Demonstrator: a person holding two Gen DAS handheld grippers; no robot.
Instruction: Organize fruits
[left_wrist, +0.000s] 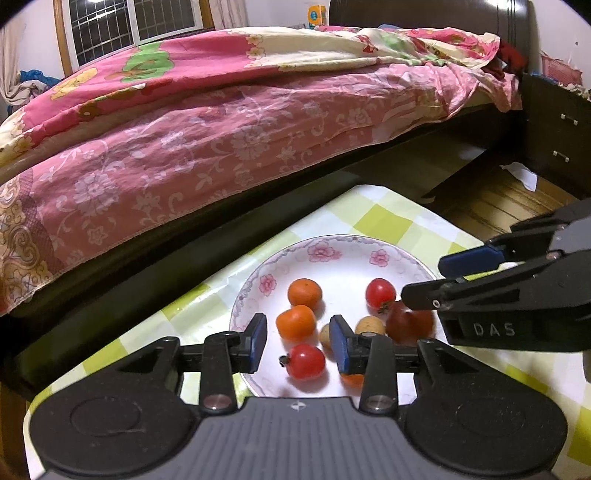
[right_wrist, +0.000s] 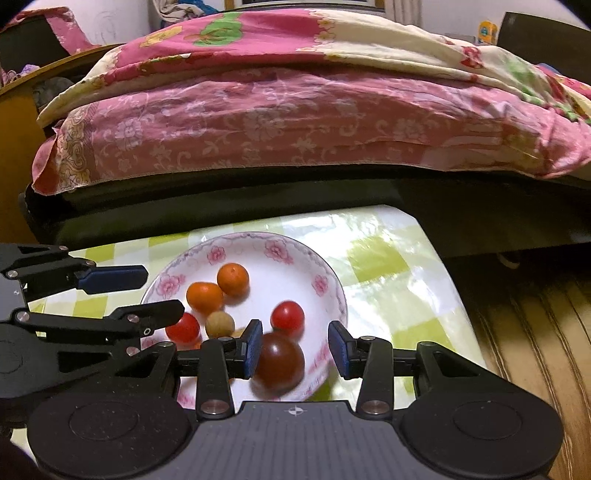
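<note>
A white flowered plate (left_wrist: 332, 244) (right_wrist: 258, 239) sits on a green-checked tablecloth. On it lie two oranges (left_wrist: 304, 293) (right_wrist: 232, 278), two red tomatoes (left_wrist: 380, 291) (right_wrist: 287, 314) and small tan fruits (left_wrist: 369, 325) (right_wrist: 219, 324). My left gripper (left_wrist: 299, 345) (right_wrist: 147, 293) hangs open over the plate's near side, with a tomato (left_wrist: 306, 362) between its fingers but not held. My right gripper (right_wrist: 295, 347) (left_wrist: 432, 280) is open at the plate's right edge. A blurred dark red fruit (right_wrist: 280, 362) (left_wrist: 408, 321) lies between its fingers, close to the left pad (right_wrist: 253, 347).
A bed with a pink floral quilt (left_wrist: 221, 129) (right_wrist: 295, 110) and a dark frame runs right behind the table. Wooden floor (right_wrist: 535, 332) lies to the right of the table edge. A dark drawer unit (left_wrist: 557, 129) stands at the far right, with white paper (left_wrist: 521, 173) on the floor.
</note>
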